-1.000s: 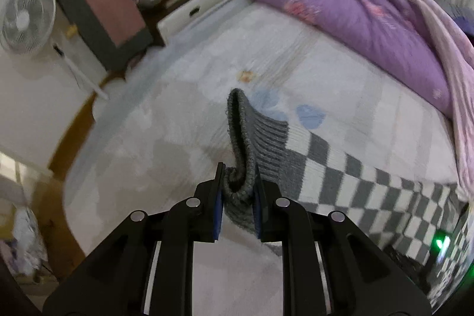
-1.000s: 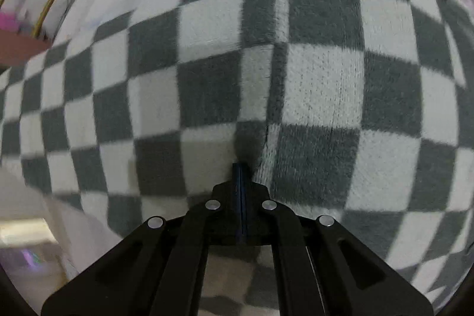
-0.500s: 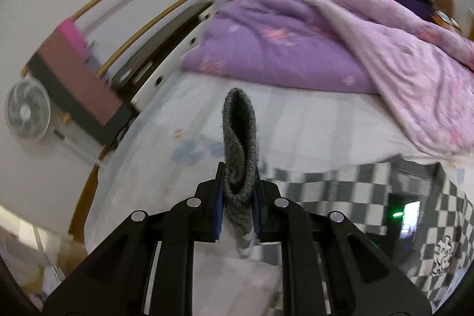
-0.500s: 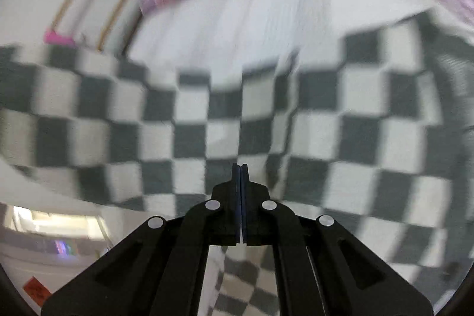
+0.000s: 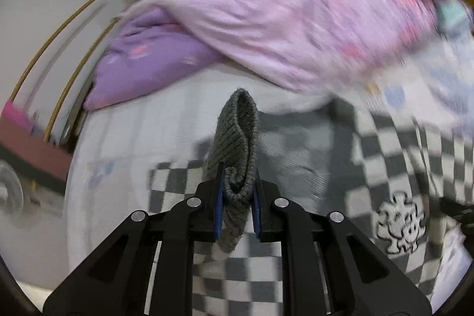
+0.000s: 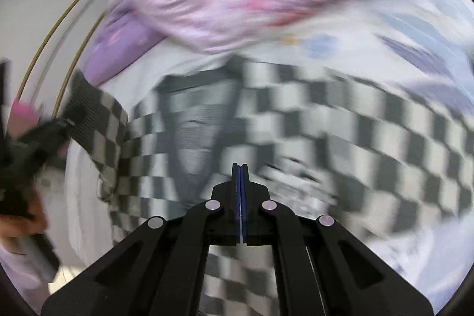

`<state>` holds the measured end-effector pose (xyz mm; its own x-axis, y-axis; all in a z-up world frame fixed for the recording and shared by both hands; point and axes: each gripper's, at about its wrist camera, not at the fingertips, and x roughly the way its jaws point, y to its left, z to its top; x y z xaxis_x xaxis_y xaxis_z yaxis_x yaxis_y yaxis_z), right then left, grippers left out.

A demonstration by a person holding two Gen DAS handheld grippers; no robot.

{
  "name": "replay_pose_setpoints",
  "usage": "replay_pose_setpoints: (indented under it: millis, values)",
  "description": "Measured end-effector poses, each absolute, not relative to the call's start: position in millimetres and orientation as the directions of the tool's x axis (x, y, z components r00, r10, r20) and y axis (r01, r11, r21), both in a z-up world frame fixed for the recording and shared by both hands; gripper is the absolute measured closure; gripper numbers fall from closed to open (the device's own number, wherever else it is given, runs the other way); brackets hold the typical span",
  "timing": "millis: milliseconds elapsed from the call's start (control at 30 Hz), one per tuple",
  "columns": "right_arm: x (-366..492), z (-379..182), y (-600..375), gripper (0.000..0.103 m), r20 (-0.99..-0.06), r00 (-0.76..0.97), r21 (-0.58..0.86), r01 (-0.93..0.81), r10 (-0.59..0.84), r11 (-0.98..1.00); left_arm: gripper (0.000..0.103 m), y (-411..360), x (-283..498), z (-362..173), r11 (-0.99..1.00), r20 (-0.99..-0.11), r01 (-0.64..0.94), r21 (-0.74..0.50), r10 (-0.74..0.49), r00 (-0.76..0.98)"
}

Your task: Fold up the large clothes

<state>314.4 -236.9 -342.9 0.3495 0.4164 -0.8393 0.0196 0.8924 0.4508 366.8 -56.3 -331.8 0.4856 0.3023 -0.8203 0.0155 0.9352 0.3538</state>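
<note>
Two hand-held grippers work over the bed (image 5: 124, 138): your left hand-held gripper (image 5: 237, 197) is clamped on the grey ribbed cuff (image 5: 237, 138) of the checkered sweater (image 5: 400, 156), which stands up in a loop between the fingers. Your right hand-held gripper (image 6: 240, 182) has its blue pads pressed together, with checkered cloth directly beneath them; whether it pinches any is unclear. The sweater (image 6: 355, 123) lies spread on the bed, just below the purple quilt (image 5: 281, 19).

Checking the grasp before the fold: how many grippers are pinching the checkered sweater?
2: left gripper clamps the sweater's grey ribbed hem; right gripper looks pinched shut on checkered fabric, though blur obscures contact.
</note>
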Motion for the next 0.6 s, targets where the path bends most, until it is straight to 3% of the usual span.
replay_pose_setpoints:
  millis: [100, 233, 300, 367, 400, 433, 467, 533, 600]
  values:
    - [282, -365, -278, 0.099, -0.859, 0.379, 0.418, 0.130, 0.344, 0.899, 0.088, -94, 370, -379, 0.959, -0.875, 0.080, 0.273, 0.213, 0.435]
    - [262, -400, -304, 0.097, -0.885, 0.373, 0.387, 0.261, 0.277, 0.884, 0.084, -130, 365, -439, 0.945, -0.913, 0.202, 0.258, 0.170, 0.371]
    - [258, -411, -307, 0.080, -0.908, 0.332, 0.369, 0.349, 0.255, 0.861, 0.078, -129, 355, -449, 0.948, -0.932, 0.257, 0.189, 0.090, 0.352]
    - [258, -419, -300, 0.059, -0.915, 0.306, 0.374, 0.401, 0.263, 0.836, 0.046, -114, 341, -444, 0.958, -0.947, 0.274, 0.084, -0.009, 0.321]
    - [259, -417, -294, 0.049, -0.918, 0.310, 0.366, 0.416, 0.248, 0.833, 0.041, -104, 334, -438, 0.963, -0.950, 0.265, 0.041, -0.044, 0.309]
    - [261, -412, -286, 0.023, -0.929, 0.313, 0.328, 0.439, 0.199, 0.836, 0.041, -87, 326, -428, 0.969, -0.946, 0.245, -0.009, -0.088, 0.311]
    - [260, -408, -282, 0.016, -0.935, 0.324, 0.288, 0.457, 0.144, 0.841, 0.041, -75, 322, -421, 0.971, -0.942, 0.236, -0.030, -0.106, 0.318]
    - [269, -396, -263, 0.016, -0.927, 0.372, 0.223, 0.453, 0.045, 0.863, 0.044, -42, 316, -405, 0.980, -0.932, 0.198, -0.001, -0.073, 0.354]
    - [284, -384, -241, 0.016, -0.910, 0.414, 0.210, 0.395, 0.031, 0.895, 0.064, 1, 323, -405, 0.983, -0.925, 0.141, 0.117, 0.056, 0.376]
